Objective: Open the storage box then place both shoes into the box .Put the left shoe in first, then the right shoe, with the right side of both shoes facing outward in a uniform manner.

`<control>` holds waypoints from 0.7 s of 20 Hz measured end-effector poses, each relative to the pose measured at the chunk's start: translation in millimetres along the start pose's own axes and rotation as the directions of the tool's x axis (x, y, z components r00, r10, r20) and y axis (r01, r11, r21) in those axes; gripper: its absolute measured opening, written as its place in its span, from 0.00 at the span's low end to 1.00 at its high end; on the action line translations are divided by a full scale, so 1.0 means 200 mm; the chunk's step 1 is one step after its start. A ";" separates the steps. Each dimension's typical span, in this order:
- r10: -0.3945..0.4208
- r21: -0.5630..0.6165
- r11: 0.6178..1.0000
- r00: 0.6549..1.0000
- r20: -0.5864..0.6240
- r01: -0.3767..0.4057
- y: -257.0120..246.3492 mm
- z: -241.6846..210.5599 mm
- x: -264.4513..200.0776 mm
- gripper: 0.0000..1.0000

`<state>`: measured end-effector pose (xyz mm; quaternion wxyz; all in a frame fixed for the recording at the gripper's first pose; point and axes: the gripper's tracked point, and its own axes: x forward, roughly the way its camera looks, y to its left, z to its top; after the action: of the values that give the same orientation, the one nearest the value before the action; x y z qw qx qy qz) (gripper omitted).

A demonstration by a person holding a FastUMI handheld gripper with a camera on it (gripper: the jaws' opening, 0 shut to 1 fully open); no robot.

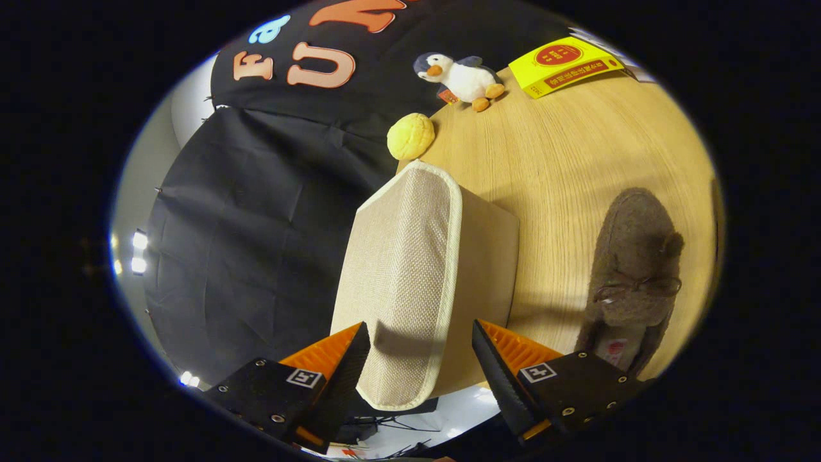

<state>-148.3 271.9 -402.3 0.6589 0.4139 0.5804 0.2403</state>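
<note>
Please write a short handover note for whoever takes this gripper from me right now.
Gripper: open, fingers either side of the near end of the storage box, not pressing it.
Box: beige fabric, on the wooden table, its woven lid panel looks closed.
One brown fuzzy shoe lies on the table beside the box.
Done: nothing visibly yet.
Left: open the box, put in the left shoe, then the right, right sides outward.
</note>
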 end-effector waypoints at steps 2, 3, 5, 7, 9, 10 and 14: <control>0.015 0.028 0.999 1.000 -0.013 -0.015 0.01 -0.02 0.02 0.96; 0.029 0.039 0.999 0.999 -0.016 -0.029 0.03 -0.03 0.01 0.96; 0.066 0.045 0.997 0.998 0.008 -0.066 0.12 0.00 -0.03 0.92; 0.083 0.016 0.996 0.996 0.027 -0.083 0.18 0.02 -0.07 0.86; 0.115 -0.004 0.993 0.992 0.044 -0.115 0.27 0.04 -0.12 0.76; 0.140 -0.013 0.990 0.989 0.051 -0.139 0.33 0.06 -0.15 0.72; 0.208 -0.070 0.977 0.974 0.093 -0.202 0.58 0.11 -0.19 0.52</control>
<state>-116.7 297.8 -285.7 0.6709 0.4630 0.4934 0.3035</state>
